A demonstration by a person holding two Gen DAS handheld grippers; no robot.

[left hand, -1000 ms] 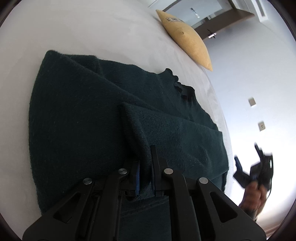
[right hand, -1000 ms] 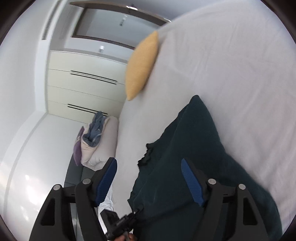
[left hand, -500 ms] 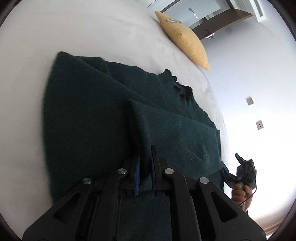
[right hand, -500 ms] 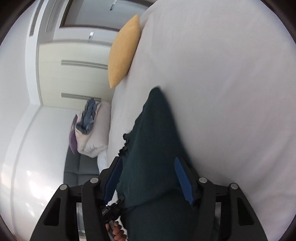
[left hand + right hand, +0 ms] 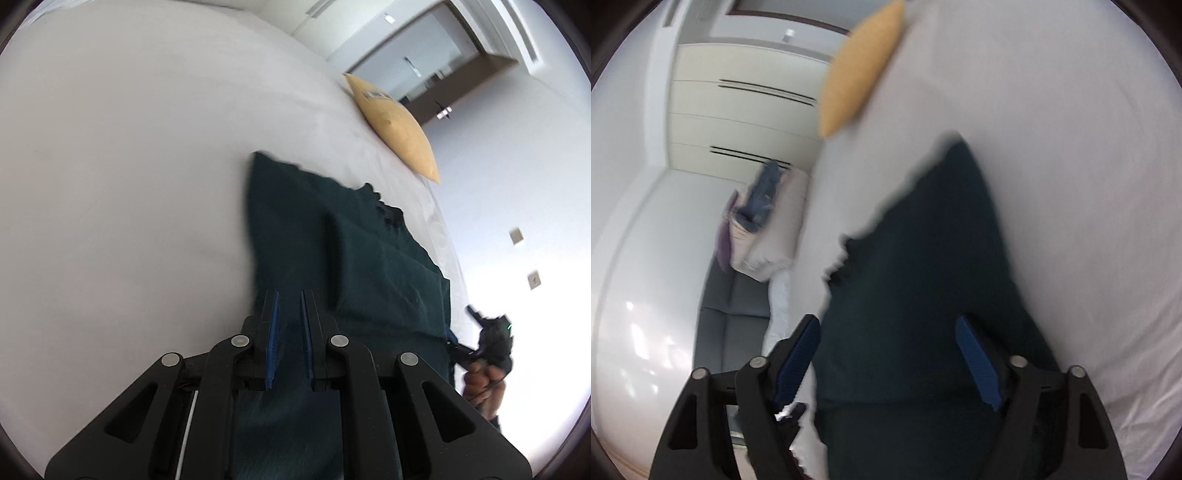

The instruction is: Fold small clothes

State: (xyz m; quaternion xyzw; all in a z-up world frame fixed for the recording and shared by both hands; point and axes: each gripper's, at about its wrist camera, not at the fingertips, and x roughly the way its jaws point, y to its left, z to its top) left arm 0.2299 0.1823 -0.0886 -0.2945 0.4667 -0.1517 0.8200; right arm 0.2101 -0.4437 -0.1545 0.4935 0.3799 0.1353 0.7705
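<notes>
A dark green knitted sweater (image 5: 369, 258) lies partly folded on the white bed (image 5: 129, 166). My left gripper (image 5: 289, 314) is shut on a fold of it, with the cloth running between the blue pads and down under the fingers. In the right wrist view the same sweater (image 5: 923, 277) fills the lower middle. My right gripper (image 5: 886, 325) straddles its near edge, jaws closing, cloth between the pads but not pressed. The right gripper (image 5: 491, 332) and the hand holding it also show at the sweater's far corner in the left wrist view.
A yellow cushion (image 5: 395, 125) rests at the bed's far edge, also in the right wrist view (image 5: 857, 70). Beside the bed stand a grey sofa (image 5: 731, 295) with a pile of clothes (image 5: 761, 214) and a pale wardrobe (image 5: 738, 122). White sheet (image 5: 1071, 147) surrounds the sweater.
My left gripper has carried its fold across, so the sweater now looks narrower and more bare sheet shows on the left. The right gripper has sunk toward the sweater and its jaws have narrowed.
</notes>
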